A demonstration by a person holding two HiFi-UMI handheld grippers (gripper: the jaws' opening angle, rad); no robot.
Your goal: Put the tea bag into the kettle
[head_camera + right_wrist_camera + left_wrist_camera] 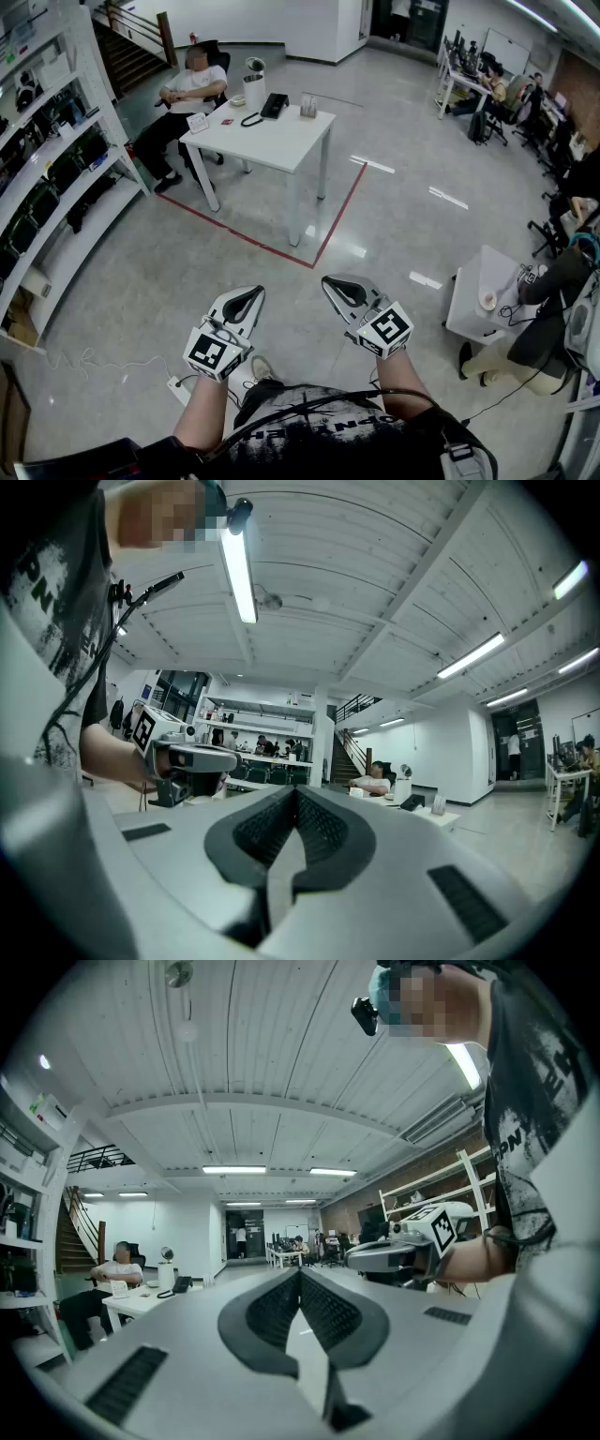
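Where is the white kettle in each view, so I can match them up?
Head view: kettle top, left of centre, at the far end of the white table.
Left gripper view: kettle far left, mid-height.
Right gripper view: kettle right of centre, mid-height.
Shared landmark: the seated person, just left of the kettle in all three.

This is a large open-plan office. Rows of desks [466, 82] with seated people fill the far side, and a white table [281, 141] carries a phone [275, 105] and a kettle [253, 91], with a person [187, 89] in an office chair beside it. Shelves [52, 178] line one wall, stairs [131, 47] rise behind, and strip lights [239, 569] run across the ceiling above a polished floor [394, 225].
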